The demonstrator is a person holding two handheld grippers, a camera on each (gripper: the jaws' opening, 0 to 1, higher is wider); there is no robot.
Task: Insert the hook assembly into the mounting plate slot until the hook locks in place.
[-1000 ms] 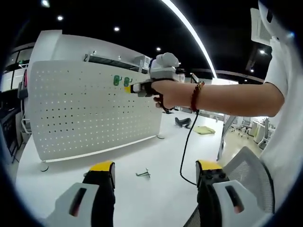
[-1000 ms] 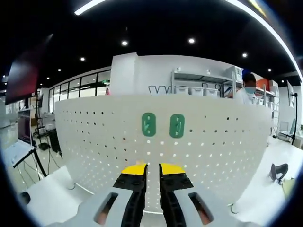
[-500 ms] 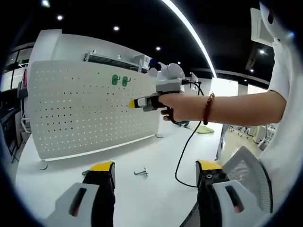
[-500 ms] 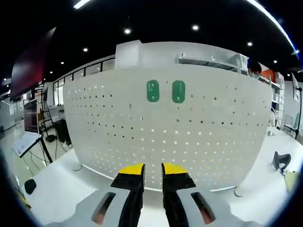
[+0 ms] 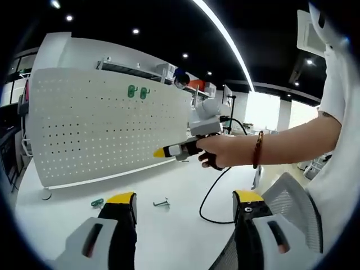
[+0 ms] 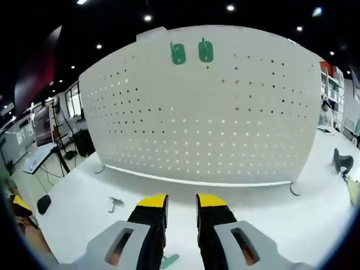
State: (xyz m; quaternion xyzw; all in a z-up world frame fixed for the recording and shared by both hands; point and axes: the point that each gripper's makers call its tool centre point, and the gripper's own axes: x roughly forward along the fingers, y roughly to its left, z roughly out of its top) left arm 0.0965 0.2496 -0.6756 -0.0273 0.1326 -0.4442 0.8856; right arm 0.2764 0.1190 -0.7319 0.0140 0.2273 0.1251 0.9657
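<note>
Green piece (image 6: 169, 260) half behind right tool (image 6: 179, 201)

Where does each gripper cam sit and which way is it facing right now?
Left gripper view: rides the left gripper, jaws wide apart, facing the pegboard obliquely across the table; the person's hand holds the right gripper.
Right gripper view: rides the right gripper, jaws nearly together, facing the pegboard head-on.
Shared: pegboard, two green hooks, metal hook.
</note>
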